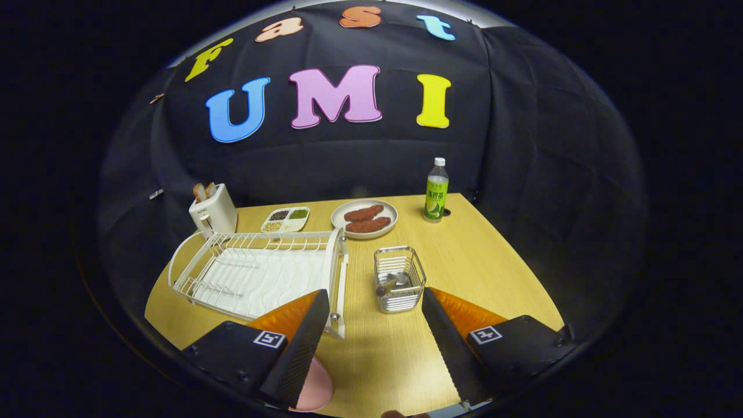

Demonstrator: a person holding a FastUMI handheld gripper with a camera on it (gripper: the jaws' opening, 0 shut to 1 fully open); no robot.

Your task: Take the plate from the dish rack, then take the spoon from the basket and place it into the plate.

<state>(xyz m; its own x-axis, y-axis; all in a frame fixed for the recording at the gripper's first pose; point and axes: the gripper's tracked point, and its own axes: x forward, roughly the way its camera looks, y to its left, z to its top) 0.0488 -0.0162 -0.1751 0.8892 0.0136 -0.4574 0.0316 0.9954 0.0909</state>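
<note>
A pink plate [316, 386] lies on the wooden table [482, 261], mostly hidden under my left finger. My gripper [374, 296] hangs open above the table with nothing between its fingers. Just ahead of the fingers stands a small wire basket [399, 277] with a metal spoon [388, 285] lying inside it. The white dish rack [255, 273] sits ahead to the left of the left finger, with no dishes in it.
Beyond the basket lies a white plate of sausages [364, 219]. A divided dish of grains [285, 219] and a white toaster [213, 210] stand behind the rack. A green bottle [436, 191] stands at the far right of the table.
</note>
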